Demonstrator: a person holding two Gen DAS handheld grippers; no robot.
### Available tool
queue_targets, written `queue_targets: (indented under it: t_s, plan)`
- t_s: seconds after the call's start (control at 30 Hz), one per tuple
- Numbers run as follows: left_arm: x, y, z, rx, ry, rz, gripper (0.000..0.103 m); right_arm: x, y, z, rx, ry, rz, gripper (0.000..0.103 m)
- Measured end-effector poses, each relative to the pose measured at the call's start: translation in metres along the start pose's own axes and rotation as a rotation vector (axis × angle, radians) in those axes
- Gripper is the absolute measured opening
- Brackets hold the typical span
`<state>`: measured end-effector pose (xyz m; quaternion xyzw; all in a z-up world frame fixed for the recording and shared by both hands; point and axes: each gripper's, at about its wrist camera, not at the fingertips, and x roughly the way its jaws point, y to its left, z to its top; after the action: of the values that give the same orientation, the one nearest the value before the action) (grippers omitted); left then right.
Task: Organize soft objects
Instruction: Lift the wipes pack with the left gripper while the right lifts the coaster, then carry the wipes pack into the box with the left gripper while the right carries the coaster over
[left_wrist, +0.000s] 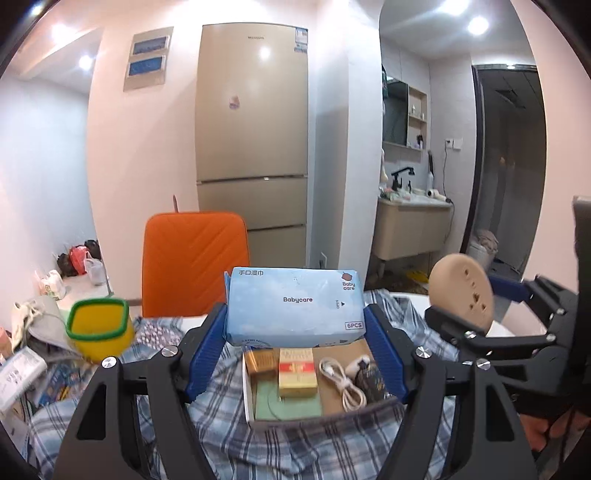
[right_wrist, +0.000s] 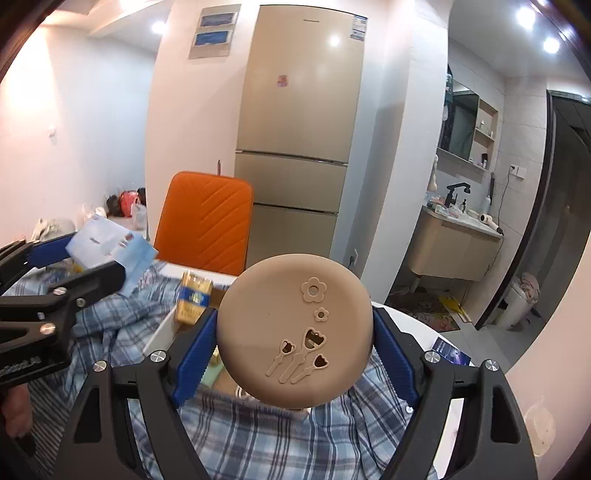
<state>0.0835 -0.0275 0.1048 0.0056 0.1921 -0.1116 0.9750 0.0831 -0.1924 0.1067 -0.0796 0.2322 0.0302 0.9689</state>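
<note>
The left gripper (left_wrist: 295, 325) squeezes a light blue pack of wet wipes (left_wrist: 293, 306) between its two blue fingers (left_wrist: 205, 347). The pack is held up in the air, flat side facing the camera. The right gripper (right_wrist: 293, 339) squeezes a round tan disc (right_wrist: 295, 328) the same way, one blue finger on each side of it.

Only the right view shows the front of the disc, with little flower and heart shapes cut into it. In the left view the disc (left_wrist: 461, 291) shows only from the side, off to the right.

Only the left view shows the open box (left_wrist: 306, 384) under the wipes. It lies on a blue checked cloth (left_wrist: 258, 443), and it holds a red and gold packet (left_wrist: 297, 373) and a white cable (left_wrist: 341, 384). In the right view the disc hides most of this box.

A yellow cup with a green rim (left_wrist: 99, 328) stands to the left of the cloth; only the left view shows it. A yellow and blue box (right_wrist: 194, 297) stands upright just behind the cloth; only the right view shows it.

Farther back is an orange chair back (left_wrist: 195, 258). Behind that stands a tall beige fridge (left_wrist: 255, 129). To the right is a sink with a black tap (right_wrist: 456, 192).
</note>
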Motion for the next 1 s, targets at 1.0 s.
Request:
queue_targets:
  t_s: [1.0]
  plan:
    - [0.109,0.026,-0.016,-0.104,0.182,0.034,0.072,0.124,0.013,-0.03,0.09,0.172,0.091,0.083]
